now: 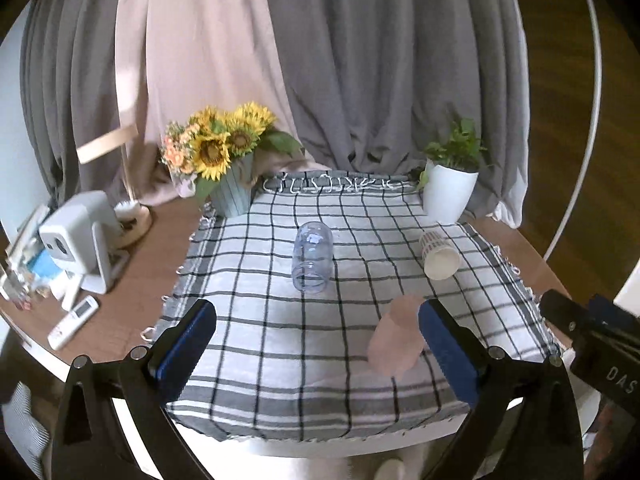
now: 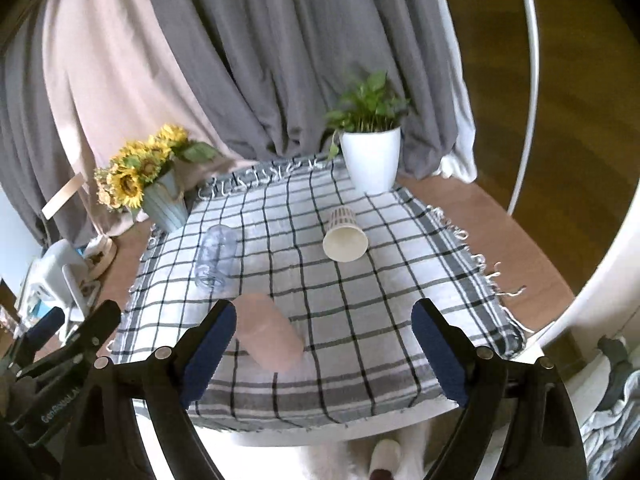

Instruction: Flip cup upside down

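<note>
Right wrist view: I hold my right gripper (image 2: 322, 344) and left gripper (image 1: 318, 340) wide open, empty, above the near cloth edge. 3 cups lie sideways; the pink cup (image 2: 269, 333), probably my target, lies nearest, mouth toward me.

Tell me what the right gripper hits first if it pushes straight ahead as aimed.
Probably the checked cloth: the right gripper is open over bare fabric. The pink cup lies just left; the paper cup lies farther ahead.
</note>
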